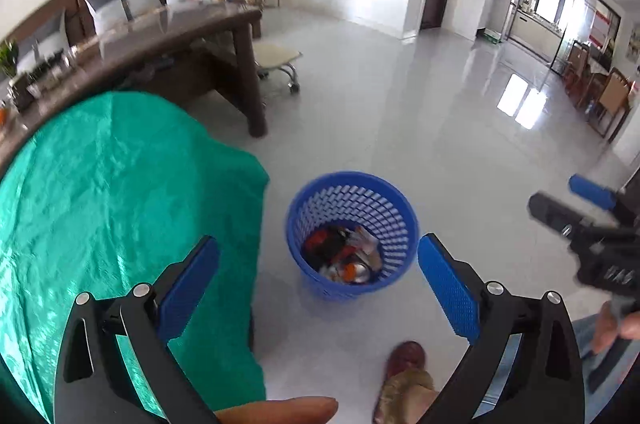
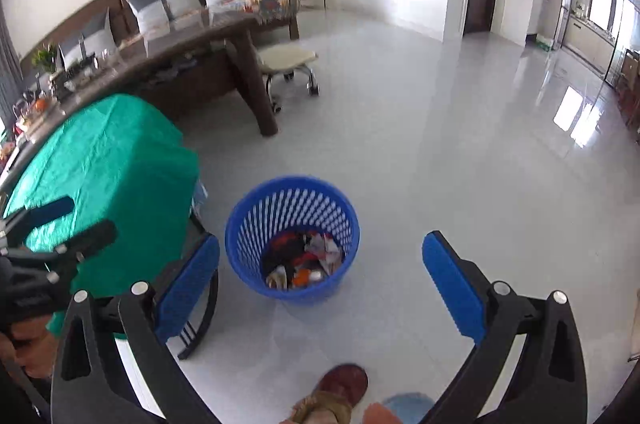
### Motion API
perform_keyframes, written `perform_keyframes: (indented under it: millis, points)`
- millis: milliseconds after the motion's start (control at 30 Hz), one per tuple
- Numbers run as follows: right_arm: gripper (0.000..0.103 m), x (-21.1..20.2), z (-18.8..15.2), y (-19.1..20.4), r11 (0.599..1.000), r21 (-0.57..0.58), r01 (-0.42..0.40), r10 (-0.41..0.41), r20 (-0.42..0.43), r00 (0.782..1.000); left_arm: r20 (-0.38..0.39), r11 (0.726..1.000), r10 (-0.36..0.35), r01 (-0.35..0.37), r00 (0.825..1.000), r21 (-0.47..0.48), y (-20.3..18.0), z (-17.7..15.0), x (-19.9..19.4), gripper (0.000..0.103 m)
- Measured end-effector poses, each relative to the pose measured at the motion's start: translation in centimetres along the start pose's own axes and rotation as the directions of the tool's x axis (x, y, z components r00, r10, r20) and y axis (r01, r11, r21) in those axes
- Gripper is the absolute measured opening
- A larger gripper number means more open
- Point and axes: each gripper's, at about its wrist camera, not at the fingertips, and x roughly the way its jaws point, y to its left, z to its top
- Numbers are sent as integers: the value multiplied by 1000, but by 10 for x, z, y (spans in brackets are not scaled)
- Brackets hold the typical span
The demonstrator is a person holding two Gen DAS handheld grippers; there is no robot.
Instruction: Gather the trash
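A blue slotted waste basket [image 1: 384, 284] [image 2: 240, 244] stands on the pale tiled floor, holding crumpled trash [image 1: 344, 256] [image 2: 304, 260] in red, black, white and orange. My left gripper [image 1: 318, 258] hangs above and in front of the basket, open wide, with nothing between its blue pads. My right gripper [image 2: 320, 256] hovers over the basket as well, open and empty. Each gripper shows at the edge of the other's view: the right gripper [image 1: 568, 200] at the right, the left gripper [image 2: 68, 220] at the left.
A table under a green cloth [image 1: 120, 192] [image 2: 108, 160] stands left of the basket. Behind it are a dark wooden table [image 1: 200, 32], a sofa with cushions and a small wheeled stool [image 2: 288, 64]. A person's brown shoe [image 1: 404, 356] [image 2: 344, 384] is near the bottom.
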Motion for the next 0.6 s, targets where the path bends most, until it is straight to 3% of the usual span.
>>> perform_keyframes:
  millis: [100, 367, 600]
  points:
    - [98, -1, -2, 7, 1000, -30, -9, 8, -11, 1000, -62, 1000, 7, -7, 998, -11, 3, 1, 6, 98]
    - [98, 6, -4, 7, 1000, -10, -1, 0, -63, 998, -84, 994, 107, -104, 991, 37, -9, 0, 18, 98]
    - [98, 12, -5, 6, 1000, -9, 1, -1, -86, 996, -103, 992, 127, -123, 987, 41, -13, 1, 29, 98]
